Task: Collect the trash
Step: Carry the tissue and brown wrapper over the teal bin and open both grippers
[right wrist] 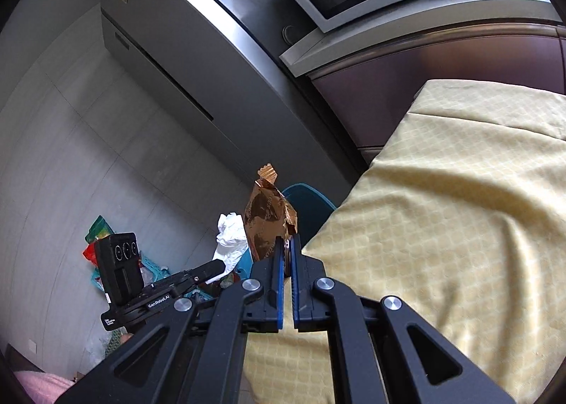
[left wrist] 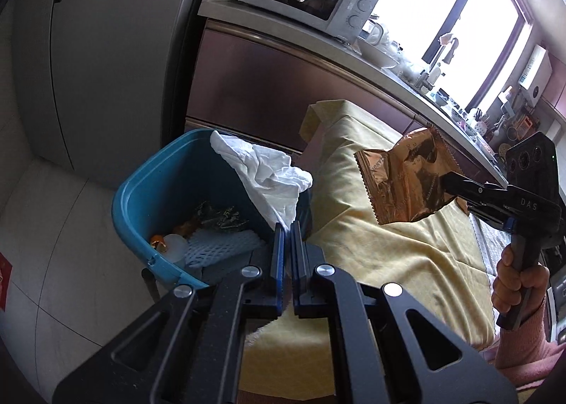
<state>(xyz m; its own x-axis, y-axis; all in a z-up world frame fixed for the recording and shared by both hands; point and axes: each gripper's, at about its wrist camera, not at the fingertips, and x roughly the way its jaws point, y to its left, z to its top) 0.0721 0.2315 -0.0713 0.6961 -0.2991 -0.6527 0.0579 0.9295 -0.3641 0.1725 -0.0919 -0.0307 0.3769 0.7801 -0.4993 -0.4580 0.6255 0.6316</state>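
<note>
The right hand (left wrist: pixel 518 284) gripped its handle upright, its right tongs (right wrist: pixel 289 239) clamped on a copper foil wrapper (right wrist: pixel 269 223) above the yellow-clothed worktop (right wrist: pixel 442 213). The left tongs (left wrist: pixel 288 227) pinched a white tissue (left wrist: pixel 265 174) over the blue bin (left wrist: pixel 159 185).

the right claw (left wrist: pixel 446 182) body reads "das"; the left claw (right wrist: pixel 216 268) body reads "genrobot.ai".
</note>
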